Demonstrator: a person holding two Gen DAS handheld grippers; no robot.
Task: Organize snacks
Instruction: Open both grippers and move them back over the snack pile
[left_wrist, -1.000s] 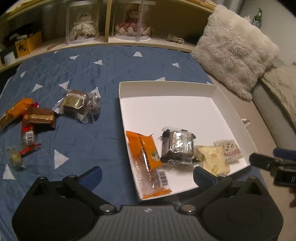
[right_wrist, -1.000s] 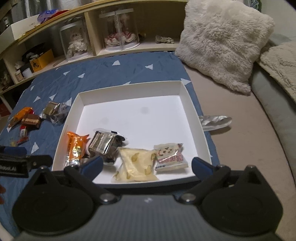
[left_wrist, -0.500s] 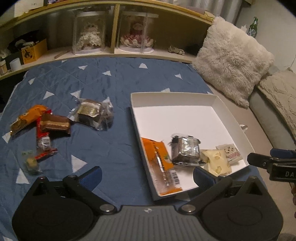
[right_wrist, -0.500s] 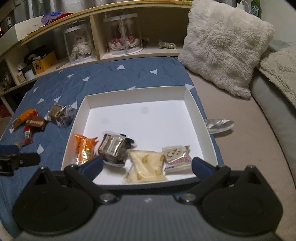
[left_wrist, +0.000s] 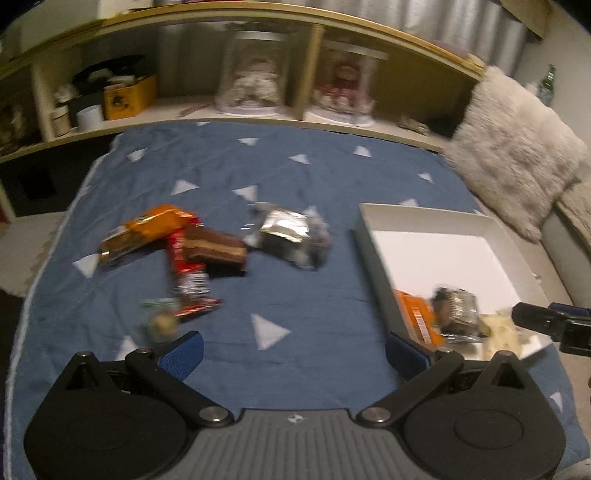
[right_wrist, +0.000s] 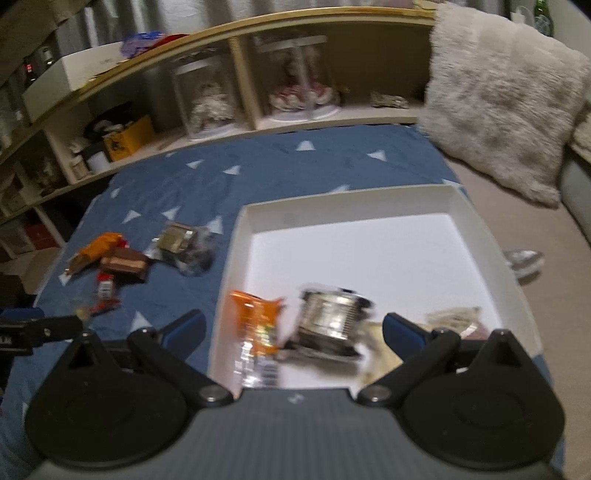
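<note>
A blue quilt (left_wrist: 229, 177) with white triangles fills the middle of both views, with a shelf unit across the top and a shaggy cushion (right_wrist: 498, 99) at the upper right. The white tray (right_wrist: 476, 229) sits right of centre and already holds an orange packet (right_wrist: 258, 321), a silver-wrapped cake (right_wrist: 328, 321) and paler packets near its lower edge. Loose snacks lie left of centre on the quilt: a silver pouch (left_wrist: 288, 232), a brown bar (left_wrist: 218, 251) overlapping a red wrapper (left_wrist: 188, 280) and an orange bar (left_wrist: 147, 229), and a small sweet (left_wrist: 162, 321). The left gripper (left_wrist: 291, 350) and the right gripper (right_wrist: 293, 332) both gape wide, empty. Both views are blurred, so I judge a hasty reach risks pinching two overlapped wrappers together, or snagging the quilt.
</note>
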